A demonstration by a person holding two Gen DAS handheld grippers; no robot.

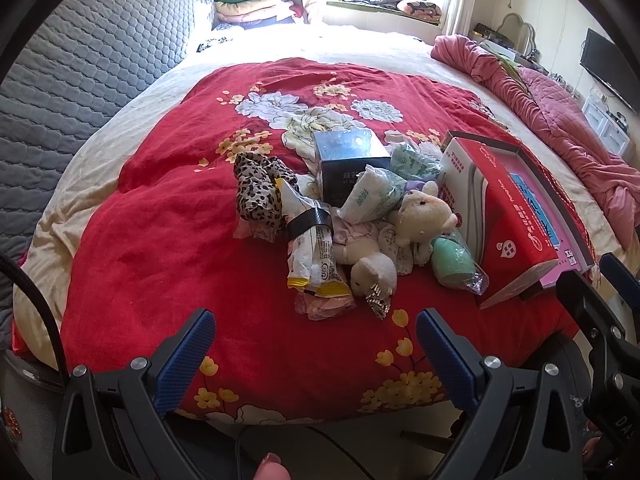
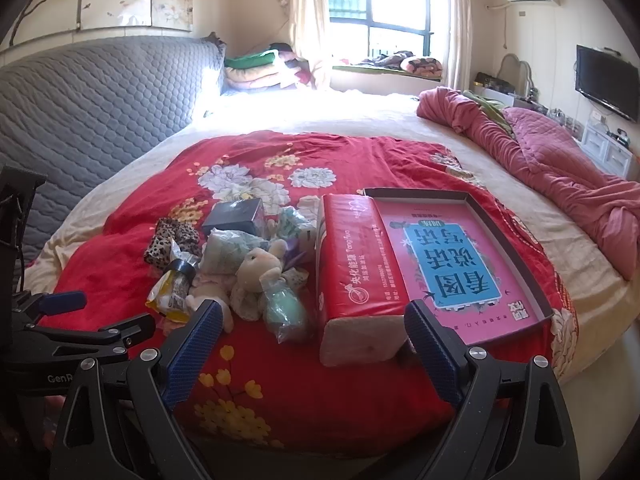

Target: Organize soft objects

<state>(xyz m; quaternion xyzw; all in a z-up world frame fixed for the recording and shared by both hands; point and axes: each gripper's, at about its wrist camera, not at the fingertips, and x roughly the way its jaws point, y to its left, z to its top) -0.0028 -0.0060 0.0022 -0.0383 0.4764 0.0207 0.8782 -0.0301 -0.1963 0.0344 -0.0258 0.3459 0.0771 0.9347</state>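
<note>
Both your grippers, left gripper (image 1: 316, 354) and right gripper (image 2: 314, 338), hover with fingers spread wide, gripping nothing. Just beyond, on the red blanket (image 1: 160, 216), plush toys (image 1: 424, 216) lie piled beside the red tissue pack (image 2: 352, 264).

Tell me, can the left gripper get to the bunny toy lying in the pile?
Probably yes. The left gripper is open and empty, and the bunny toy lies on top of the pile, uncovered. Only red blanket and a smaller plush lie between them.
</note>
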